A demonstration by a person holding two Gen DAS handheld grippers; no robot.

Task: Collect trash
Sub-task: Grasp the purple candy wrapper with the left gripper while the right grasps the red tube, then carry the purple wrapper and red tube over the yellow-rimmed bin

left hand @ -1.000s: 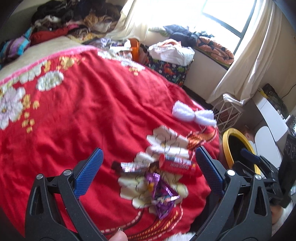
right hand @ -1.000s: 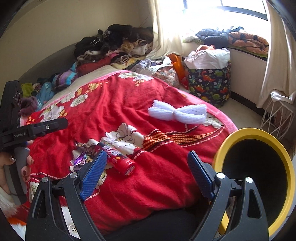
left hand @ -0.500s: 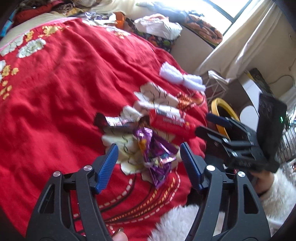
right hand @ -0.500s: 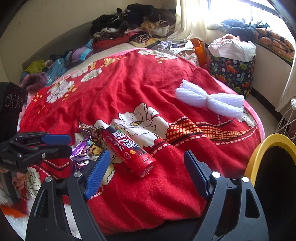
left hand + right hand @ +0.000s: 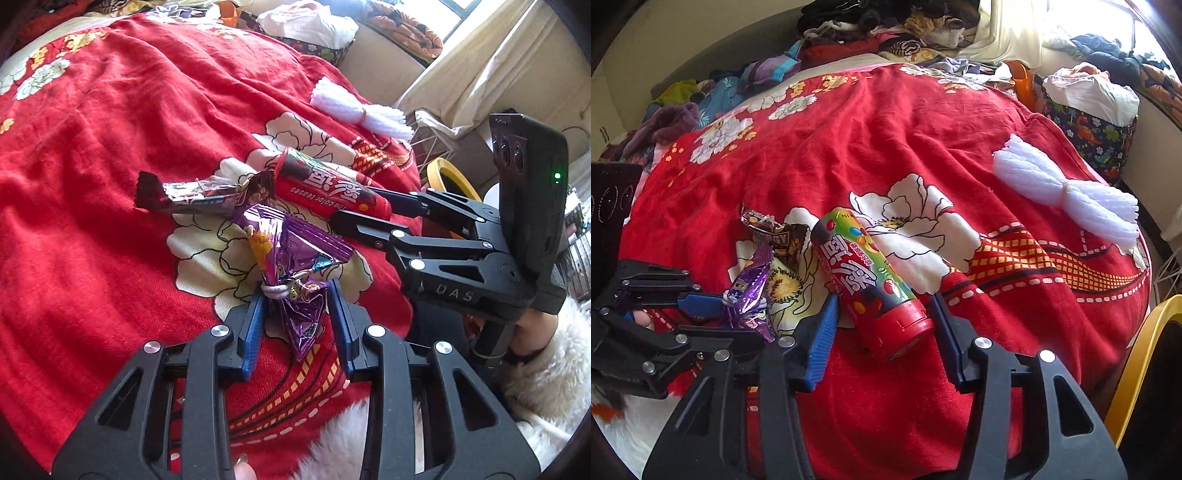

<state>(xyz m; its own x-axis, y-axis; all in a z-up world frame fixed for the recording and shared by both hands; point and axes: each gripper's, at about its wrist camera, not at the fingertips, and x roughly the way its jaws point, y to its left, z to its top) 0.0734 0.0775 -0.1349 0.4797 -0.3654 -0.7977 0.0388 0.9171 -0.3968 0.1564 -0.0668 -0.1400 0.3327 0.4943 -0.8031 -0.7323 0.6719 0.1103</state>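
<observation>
- Left gripper (image 5: 295, 314): its jaws are closing around the knotted neck of the purple wrapper (image 5: 291, 258), which lies on the blanket's (image 5: 92, 166) big white flower; the pads look just short of pressing it.
- Right gripper (image 5: 882, 325): its jaws are closing on either side of the red candy tube (image 5: 868, 284), just right of the purple wrapper. The left pad is at the tube's side, the right pad a little apart.
- A dark foil wrapper (image 5: 192, 195) lies just behind the purple wrapper, touching it and the tube's far end.
- A white net bundle (image 5: 1067, 192) lies well beyond the tube.
- The yellow-rimmed bin (image 5: 1137, 362) stands off the bed's edge, right of the tube.
- Risks, as I judge them: the round tube could roll or squirt out, since the pads meet it near the cap end; the crinkly foil may slip through a thin pinch; lifting either could drag the foil wrapper or snag the soft blanket; the two grippers work close together and could knock.
</observation>
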